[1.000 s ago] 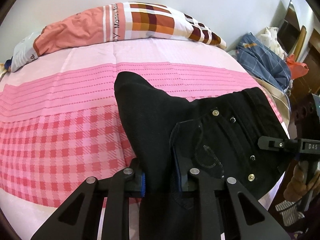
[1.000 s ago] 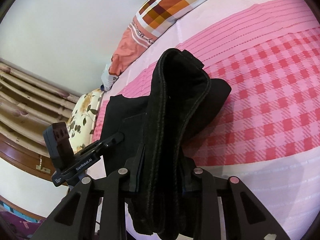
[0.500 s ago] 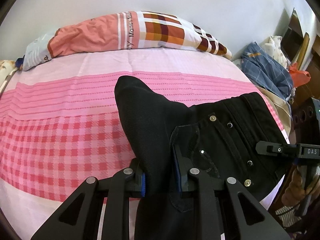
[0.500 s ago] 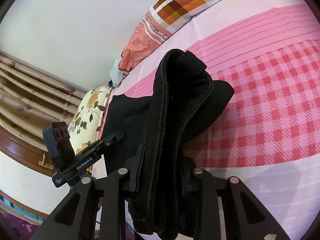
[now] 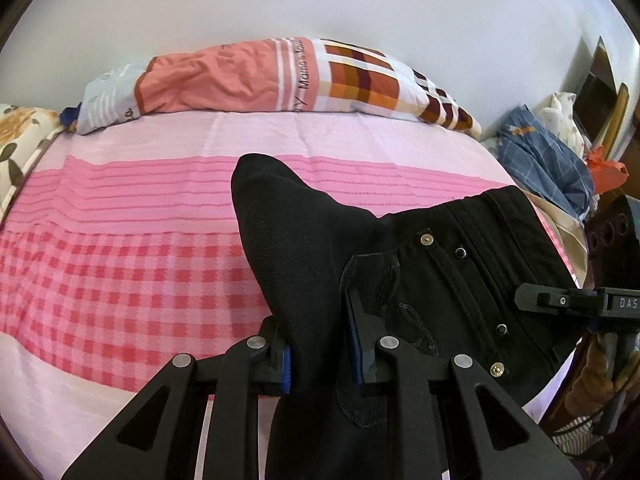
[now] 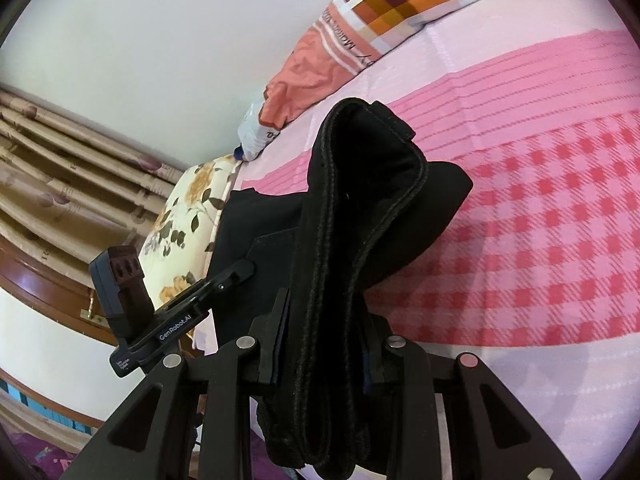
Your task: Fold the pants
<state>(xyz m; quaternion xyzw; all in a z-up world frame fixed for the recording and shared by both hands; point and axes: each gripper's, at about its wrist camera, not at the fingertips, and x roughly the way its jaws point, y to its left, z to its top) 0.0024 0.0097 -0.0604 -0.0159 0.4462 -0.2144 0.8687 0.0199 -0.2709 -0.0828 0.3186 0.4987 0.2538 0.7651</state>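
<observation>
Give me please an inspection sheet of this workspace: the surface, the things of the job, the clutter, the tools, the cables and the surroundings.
Surface: bed with a pink striped and checked sheet.
Job's things: black pants, held up over the bed by both tools; rivets and a stitched pocket face the left wrist view.
Clutter: patchwork pillow at the head of the bed; floral cushion at its edge; heap of blue checked cloth beside the bed.
Tools: left tool shut on the pants; right tool shut on a thick bunch of the pants.
Cables: nothing seen.
Surroundings: plain white wall; beige curtain; wooden furniture, partly seen.
</observation>
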